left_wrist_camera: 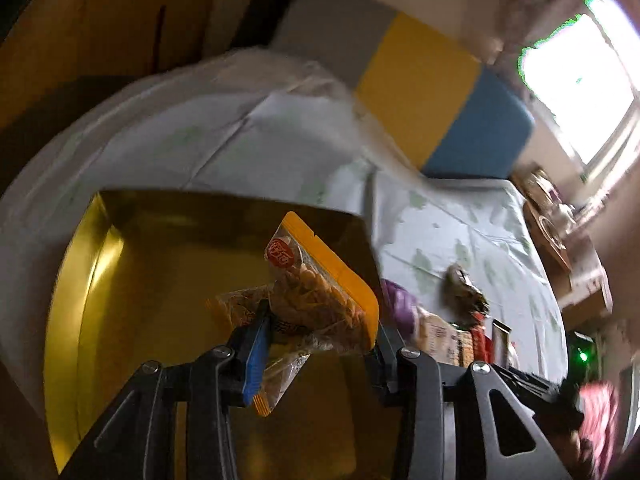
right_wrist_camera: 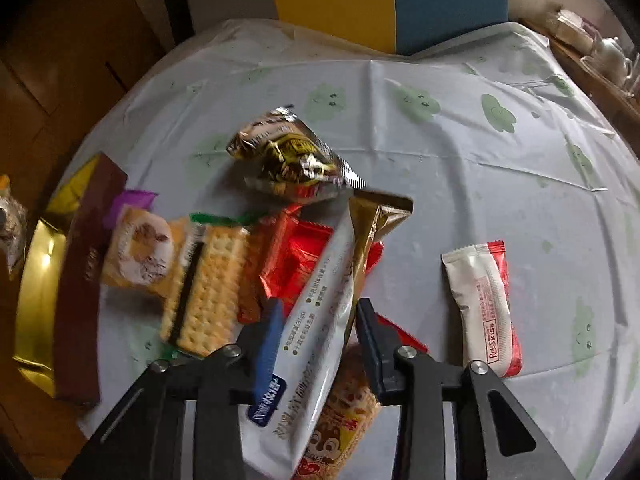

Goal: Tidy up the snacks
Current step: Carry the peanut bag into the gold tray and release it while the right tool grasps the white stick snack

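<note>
Two grippers are both carrying snacks. Left gripper [left_wrist_camera: 316,328] is pinching a clear crinkly packet of orange crackers [left_wrist_camera: 316,284] over the gold tray [left_wrist_camera: 92,280] at the desk's left edge; judged step: drop it in, so lower it close before releasing, since the glossy tray is slick. Right gripper [right_wrist_camera: 320,320] is pinching a smooth white-and-gold wrapper [right_wrist_camera: 324,320] above the snack pile: saltine sleeve [right_wrist_camera: 208,280], red foil packs [right_wrist_camera: 296,256], crumpled metallic bag [right_wrist_camera: 292,160]. A flat white-red bar [right_wrist_camera: 484,304] is lying apart, toward the right edge of the cloth-covered desk [right_wrist_camera: 440,140].
</note>
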`<control>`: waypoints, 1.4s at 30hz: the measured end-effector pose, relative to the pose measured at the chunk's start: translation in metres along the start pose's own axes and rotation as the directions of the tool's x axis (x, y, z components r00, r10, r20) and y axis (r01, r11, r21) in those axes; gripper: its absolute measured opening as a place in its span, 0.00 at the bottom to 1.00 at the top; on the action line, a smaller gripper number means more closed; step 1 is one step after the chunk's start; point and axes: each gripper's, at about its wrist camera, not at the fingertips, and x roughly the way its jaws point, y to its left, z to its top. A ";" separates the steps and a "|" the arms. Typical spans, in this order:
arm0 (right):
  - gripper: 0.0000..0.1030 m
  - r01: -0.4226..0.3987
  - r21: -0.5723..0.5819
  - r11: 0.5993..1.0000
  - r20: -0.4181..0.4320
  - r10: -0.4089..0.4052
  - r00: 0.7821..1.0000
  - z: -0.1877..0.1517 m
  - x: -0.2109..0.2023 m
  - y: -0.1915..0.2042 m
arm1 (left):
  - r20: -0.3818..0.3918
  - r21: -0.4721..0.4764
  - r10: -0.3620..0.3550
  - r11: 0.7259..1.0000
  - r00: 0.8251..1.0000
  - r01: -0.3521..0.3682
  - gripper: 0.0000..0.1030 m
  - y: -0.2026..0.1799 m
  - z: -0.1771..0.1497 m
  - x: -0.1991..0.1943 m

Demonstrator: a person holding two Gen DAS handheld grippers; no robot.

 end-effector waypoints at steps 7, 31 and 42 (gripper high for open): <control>0.27 0.008 0.000 1.000 0.024 -0.008 1.000 0.003 -0.010 -0.005 | -0.014 -0.113 -0.059 0.992 0.998 0.057 0.59 -0.011 0.022 0.038; 0.16 -0.019 -0.023 1.000 -0.017 0.019 1.000 0.006 0.000 -0.001 | 0.055 0.215 0.123 0.968 0.991 -0.132 0.60 -0.053 -0.114 -0.030; 0.09 -0.123 -0.016 0.992 0.013 0.124 0.992 0.003 -0.019 0.009 | 0.093 0.197 0.136 0.968 0.986 -0.152 0.60 -0.038 -0.121 -0.043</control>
